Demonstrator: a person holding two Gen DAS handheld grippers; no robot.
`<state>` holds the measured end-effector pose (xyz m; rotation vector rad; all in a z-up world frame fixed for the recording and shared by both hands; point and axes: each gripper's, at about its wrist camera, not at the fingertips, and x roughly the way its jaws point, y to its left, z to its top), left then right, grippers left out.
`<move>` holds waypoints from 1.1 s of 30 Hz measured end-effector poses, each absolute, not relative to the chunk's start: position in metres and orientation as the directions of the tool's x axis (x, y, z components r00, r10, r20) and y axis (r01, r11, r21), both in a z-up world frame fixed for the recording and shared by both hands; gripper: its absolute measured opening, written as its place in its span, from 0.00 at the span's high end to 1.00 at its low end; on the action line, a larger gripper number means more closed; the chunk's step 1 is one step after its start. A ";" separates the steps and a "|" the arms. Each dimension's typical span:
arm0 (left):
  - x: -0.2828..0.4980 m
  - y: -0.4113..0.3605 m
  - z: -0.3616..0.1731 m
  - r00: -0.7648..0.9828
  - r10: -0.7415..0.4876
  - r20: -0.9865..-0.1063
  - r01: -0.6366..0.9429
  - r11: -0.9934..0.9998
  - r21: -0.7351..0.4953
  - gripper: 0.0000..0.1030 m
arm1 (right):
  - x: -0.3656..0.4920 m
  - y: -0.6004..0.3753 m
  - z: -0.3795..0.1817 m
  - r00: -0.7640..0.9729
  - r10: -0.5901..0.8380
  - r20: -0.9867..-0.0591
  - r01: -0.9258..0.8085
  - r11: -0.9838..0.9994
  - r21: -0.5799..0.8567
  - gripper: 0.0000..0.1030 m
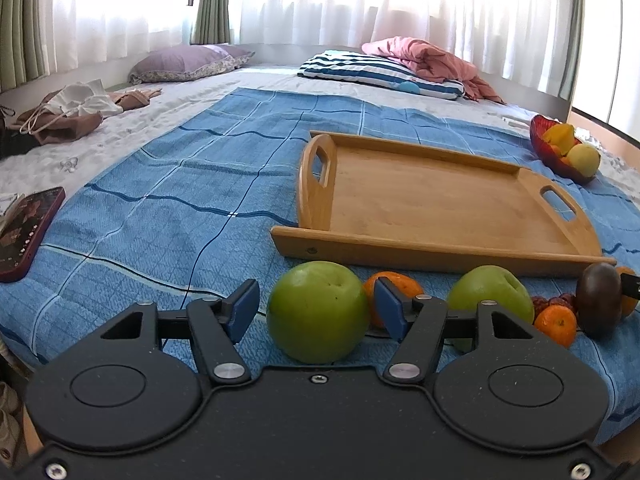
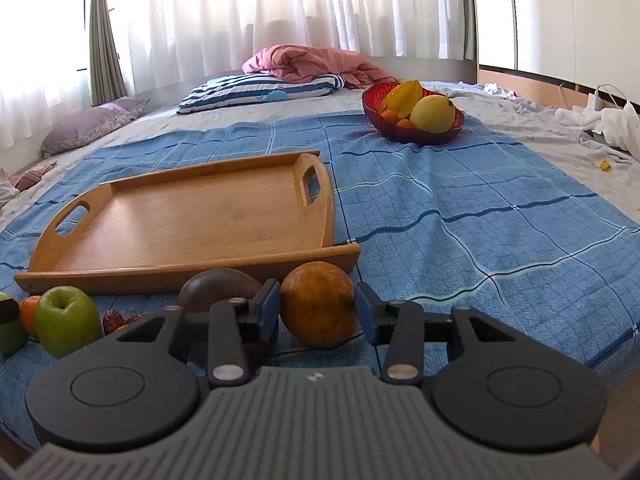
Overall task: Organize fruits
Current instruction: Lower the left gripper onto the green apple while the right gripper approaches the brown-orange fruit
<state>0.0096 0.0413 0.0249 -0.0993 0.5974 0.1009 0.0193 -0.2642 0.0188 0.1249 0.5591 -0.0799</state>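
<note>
A green apple rests on the blue cloth between the pads of my left gripper, with a thin gap on each side. My right gripper is open around a large orange that sits on the cloth, its pads close beside it. A dark brown fruit lies just left of the right gripper. A second green apple, tangerines and red dates lie along the near rim of the bare wooden tray.
A red bowl holding a starfruit and yellow fruit stands beyond the tray on the right. A phone lies at the left cloth edge. Striped pillow, pink blanket and clothes sit farther back on the bed.
</note>
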 end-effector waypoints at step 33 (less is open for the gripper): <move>0.013 0.066 0.020 0.800 -0.045 -0.599 -0.160 0.945 -0.284 0.41 | 0.027 -0.284 0.014 0.834 0.035 -0.550 0.110 0.967 0.228 0.36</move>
